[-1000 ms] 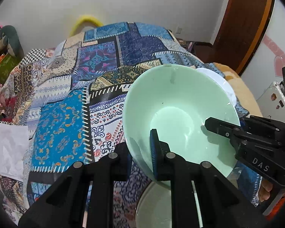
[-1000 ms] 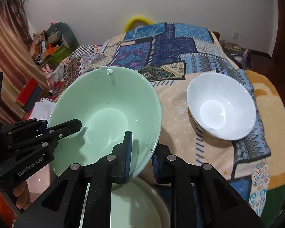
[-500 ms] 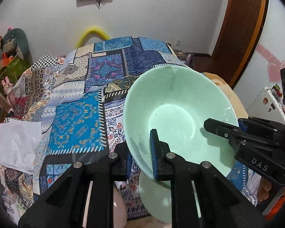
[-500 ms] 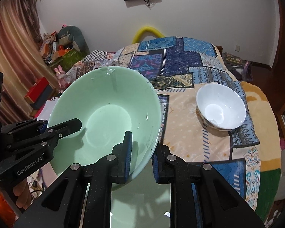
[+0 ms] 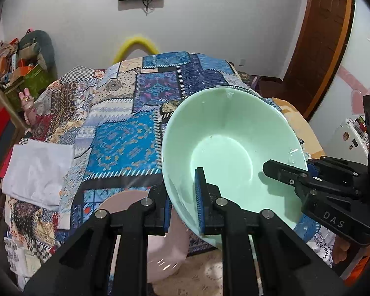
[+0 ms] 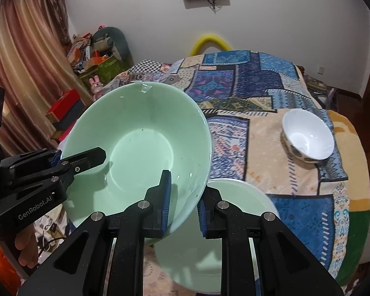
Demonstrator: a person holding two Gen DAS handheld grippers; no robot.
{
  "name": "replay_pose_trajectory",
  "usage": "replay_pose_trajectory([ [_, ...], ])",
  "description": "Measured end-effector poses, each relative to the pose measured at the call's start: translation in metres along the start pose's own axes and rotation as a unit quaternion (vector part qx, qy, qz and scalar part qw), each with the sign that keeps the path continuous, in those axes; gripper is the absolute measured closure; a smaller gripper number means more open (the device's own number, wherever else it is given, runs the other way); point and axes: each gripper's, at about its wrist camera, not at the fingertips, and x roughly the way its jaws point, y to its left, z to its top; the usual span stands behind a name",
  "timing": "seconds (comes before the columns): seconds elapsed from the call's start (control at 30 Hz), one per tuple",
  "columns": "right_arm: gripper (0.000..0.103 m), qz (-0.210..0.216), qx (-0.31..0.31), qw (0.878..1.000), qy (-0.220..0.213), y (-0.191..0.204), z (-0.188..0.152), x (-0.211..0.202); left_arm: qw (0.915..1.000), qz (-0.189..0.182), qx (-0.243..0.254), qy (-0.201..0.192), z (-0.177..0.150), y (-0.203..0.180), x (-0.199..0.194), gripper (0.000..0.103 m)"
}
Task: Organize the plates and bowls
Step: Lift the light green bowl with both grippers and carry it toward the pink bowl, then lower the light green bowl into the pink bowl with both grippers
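We hold the green bowl [image 5: 231, 153] between both grippers, lifted clear of the bed. Our left gripper [image 5: 183, 203] pinches the rim at about 7 o'clock in its own view: one blue-padded finger lies inside the bowl, the other sits outside under the wall, and the jaws are narrowed to the thickness of the wall. Our right gripper [image 6: 182, 203] clamps the opposite side of the rim in the same way, one pad inside and one outside, at about 5 o'clock of the bowl [image 6: 138, 145] in its own view. In each view the other gripper reaches in from the side with a finger laid over the rim.

The bowl is tilted toward the cameras, and its inside shows only a few dark specks.

Below it, at 6 o'clock in the right view, lies a pale green plate [image 6: 236, 241]. A pink plate [image 5: 165, 236] shows at 7 o'clock in the left view. A white bowl [image 6: 308, 135] with a patterned outside sits on the patchwork quilt [image 6: 246, 83] at 2 o'clock in the right view, well apart from the rest.
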Motion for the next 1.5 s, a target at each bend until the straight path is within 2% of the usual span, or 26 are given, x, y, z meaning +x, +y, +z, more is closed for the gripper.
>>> replay_pose_trajectory([
  [0.6, 0.085, 0.049, -0.015, 0.998, 0.04, 0.055, -0.017, 0.042, 0.9985, 0.033, -0.037, 0.023, -0.045, 0.066, -0.012, 0.087],
  [1.13, 0.085, 0.067, -0.006, 0.993, 0.098, 0.073, -0.044, 0.087, 0.9941, 0.033, -0.069, 0.077, -0.09, 0.102, 0.025, 0.087],
  [1.5, 0.085, 0.069, -0.004, 0.99, 0.124, 0.075, -0.057, 0.101, 0.9913, 0.038, -0.073, 0.103, -0.105, 0.111, 0.043, 0.087],
])
